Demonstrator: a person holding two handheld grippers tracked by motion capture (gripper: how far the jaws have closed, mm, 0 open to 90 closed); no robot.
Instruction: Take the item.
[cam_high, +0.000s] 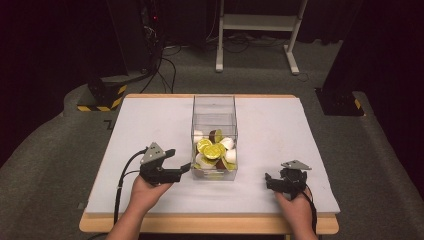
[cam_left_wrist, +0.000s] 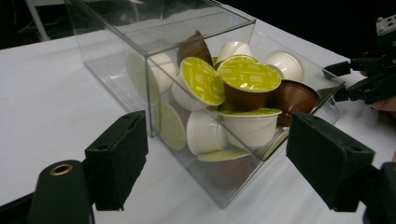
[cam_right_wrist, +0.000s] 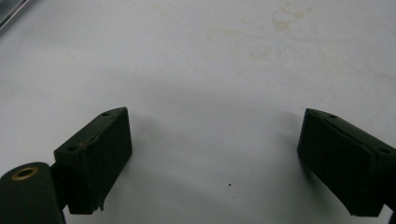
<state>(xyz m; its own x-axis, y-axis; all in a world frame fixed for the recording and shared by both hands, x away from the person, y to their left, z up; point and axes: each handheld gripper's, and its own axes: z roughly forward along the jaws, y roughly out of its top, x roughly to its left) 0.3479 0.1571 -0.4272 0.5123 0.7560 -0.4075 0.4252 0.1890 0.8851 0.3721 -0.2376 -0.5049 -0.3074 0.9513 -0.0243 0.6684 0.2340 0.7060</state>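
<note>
1. A clear box stands near the middle of the table, open at the top, its lower part piled with coffee capsules: white, brown, and many with yellow-green foil lids.
2. The left gripper sits just beside the box's near left corner, jaws wide apart and empty. In the left gripper view that corner of the box lies between the jaws, and the capsules press against the walls.
3. The right gripper rests low over the table to the right of the box, well apart from it, jaws also wide and holding nothing. The right gripper view shows bare, faintly stained table between them.
4. The box looks like thin hard plastic: stiff, smooth, likely slippery under the pads, and probably prone to cracking if squeezed hard. With its load it should be fairly light but could slide or tip. A wall edge near a corner, or opposite walls, seems the safest hold.
5. Single capsules look light and rigid, with thin foil lids that could puncture; best taken by the body or rim.
6. The capsules at the bottom of the pile are hidden, glare blurs the far walls, and the lid print is unreadable.
</note>
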